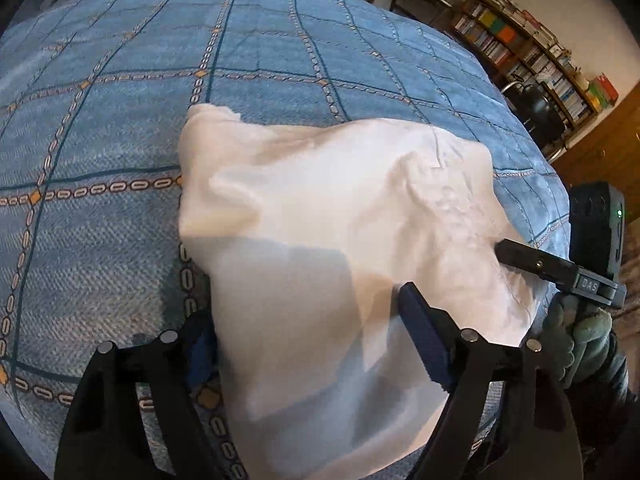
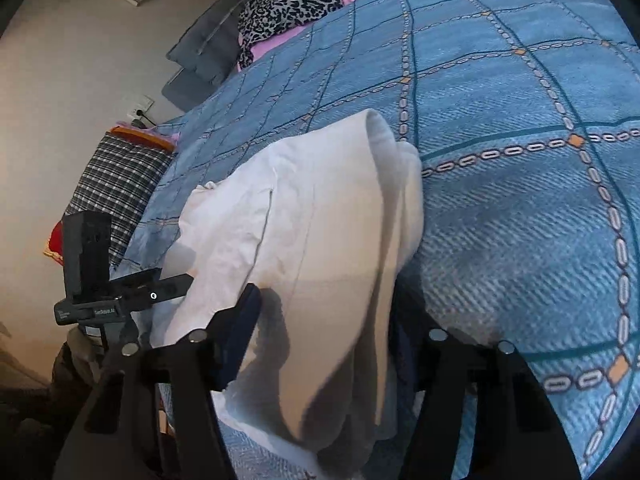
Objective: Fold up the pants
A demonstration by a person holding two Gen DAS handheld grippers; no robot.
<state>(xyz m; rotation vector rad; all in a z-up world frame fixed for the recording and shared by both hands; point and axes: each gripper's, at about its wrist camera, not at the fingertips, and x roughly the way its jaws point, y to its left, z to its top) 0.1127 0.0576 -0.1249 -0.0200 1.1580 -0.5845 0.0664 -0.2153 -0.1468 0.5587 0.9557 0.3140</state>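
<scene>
White pants (image 1: pixel 320 184) lie folded into a rumpled bundle near the edge of a blue patterned bedspread (image 1: pixel 120 120). My left gripper (image 1: pixel 308 312) is open and straddles the near end of the bundle. Its right finger (image 1: pixel 424 340) casts a shadow on the cloth, and its left finger is partly hidden behind the fabric edge. In the right wrist view the pants (image 2: pixel 320 200) run between the jaws of my right gripper (image 2: pixel 326 300), which is open. Its left finger (image 2: pixel 240 336) sits over the cloth; the right finger is hidden behind a fold.
The other gripper (image 1: pixel 560 268) and a gloved hand (image 1: pixel 580 332) show at the right edge. Leopard-print and pink fabric (image 2: pixel 292 0) and a checked pillow (image 2: pixel 116 176) lie along the bed's far side. A bookshelf (image 1: pixel 520 48) and a black chair (image 1: pixel 540 108) stand beyond the bed.
</scene>
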